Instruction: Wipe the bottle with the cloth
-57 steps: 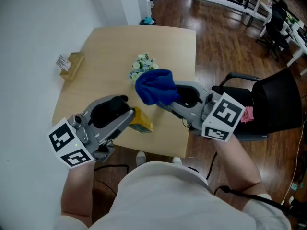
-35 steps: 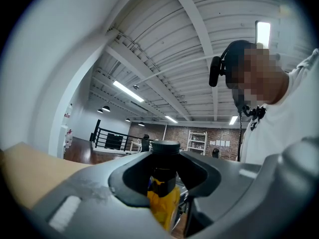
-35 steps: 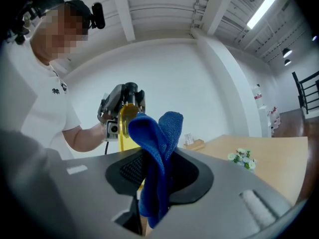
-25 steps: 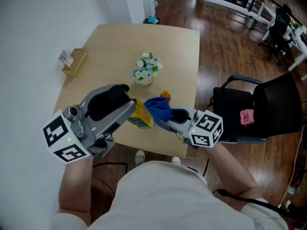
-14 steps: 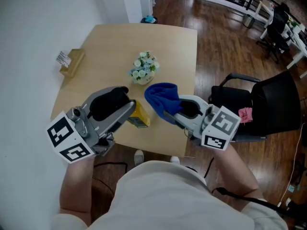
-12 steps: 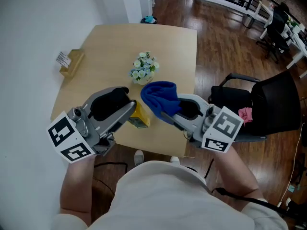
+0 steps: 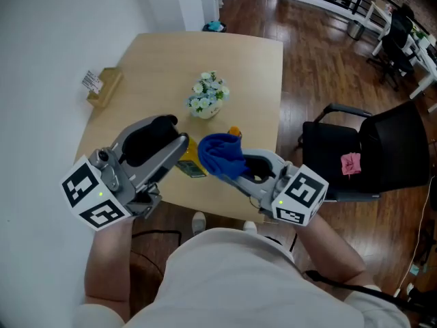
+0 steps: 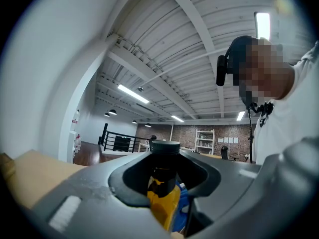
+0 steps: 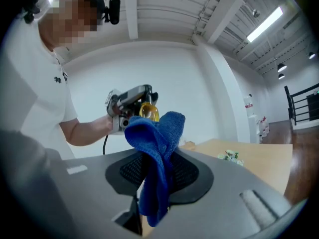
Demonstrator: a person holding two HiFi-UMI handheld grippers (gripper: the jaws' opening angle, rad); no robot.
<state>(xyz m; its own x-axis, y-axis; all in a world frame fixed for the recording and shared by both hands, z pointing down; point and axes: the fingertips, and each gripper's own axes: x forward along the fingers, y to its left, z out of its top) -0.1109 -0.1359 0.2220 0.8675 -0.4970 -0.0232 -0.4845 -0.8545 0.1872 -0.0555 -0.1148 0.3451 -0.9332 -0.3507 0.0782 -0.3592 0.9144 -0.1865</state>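
- Where the jaws of the left gripper (image 8: 164, 195) close in, a bottle (image 8: 163, 203) is clamped between them by its yellow body, and no gap is seen between pads and plastic.
- The bottle's black cap (image 8: 165, 147) is seen above the jaws in the left gripper view.
- In the head view the bottle (image 7: 190, 164) is held out over the near part of the table (image 7: 157, 67), clear of its top, by the left gripper (image 7: 183, 150).
- A blue cloth (image 9: 157, 133) is pinched between the closed jaws of the right gripper (image 9: 153, 183); its upper part is bunched above them and one end hangs below.
- The cloth (image 7: 222, 154) is carried by the right gripper (image 7: 231, 173) just beside the bottle, on the bottle's right in the head view (whether cloth and bottle actually touch cannot be settled).
- A strip of blue is seen right behind the yellow body in the left gripper view.
- In the right gripper view the left gripper (image 9: 128, 102) and the bottle (image 9: 148, 111) are seen just past the cloth's top.
- Further up the table a small pot of flowers (image 7: 207, 96) is stood near the middle, and a cardboard box (image 7: 104, 86) is laid at the left edge.
- A black chair (image 7: 369, 149) is placed to the right of the table, on the wooden floor.
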